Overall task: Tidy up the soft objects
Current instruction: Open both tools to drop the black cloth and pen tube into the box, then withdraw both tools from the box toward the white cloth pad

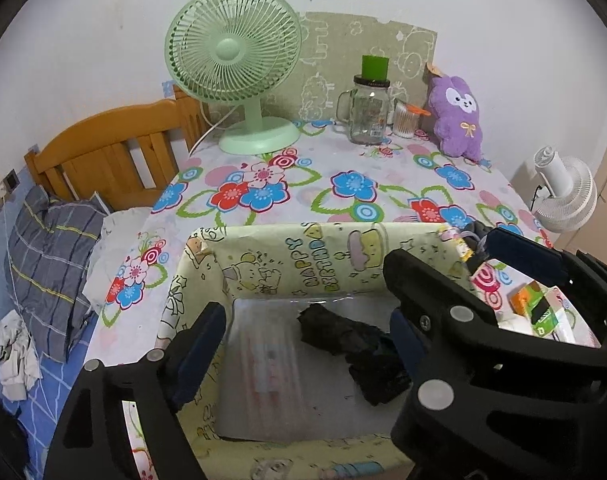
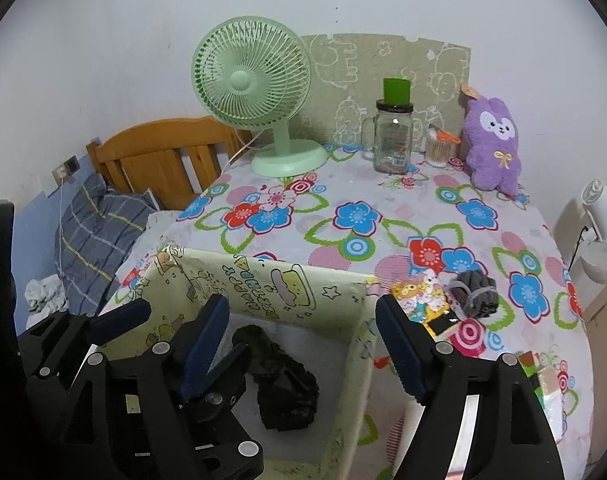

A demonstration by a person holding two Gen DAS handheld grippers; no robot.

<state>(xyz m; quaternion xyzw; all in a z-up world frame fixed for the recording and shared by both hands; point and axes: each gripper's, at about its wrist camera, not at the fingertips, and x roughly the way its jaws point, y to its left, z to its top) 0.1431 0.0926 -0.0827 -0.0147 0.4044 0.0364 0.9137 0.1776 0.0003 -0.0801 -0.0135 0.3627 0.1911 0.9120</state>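
Note:
A cartoon-print storage box (image 1: 287,258) (image 2: 263,280) stands at the table's near edge. A crumpled black cloth (image 1: 355,340) (image 2: 283,376) lies on its floor. My left gripper (image 1: 303,320) is open and empty above the box; it also shows in the right wrist view (image 2: 175,322). My right gripper (image 2: 303,336) is open and empty over the box's right wall. A grey rolled sock (image 2: 473,290) lies on the table right of the box, next to a cartoon pouch (image 2: 421,296). A purple plush toy (image 1: 457,116) (image 2: 493,144) sits at the back right.
A green desk fan (image 1: 239,64) (image 2: 259,92), a glass jar with green cap (image 1: 369,108) (image 2: 393,136) and a cotton-swab tub (image 2: 437,150) stand at the back. Small packets (image 1: 539,308) lie right of the box. A bed with pillow (image 1: 51,256) is left; a white fan (image 1: 563,188) is right.

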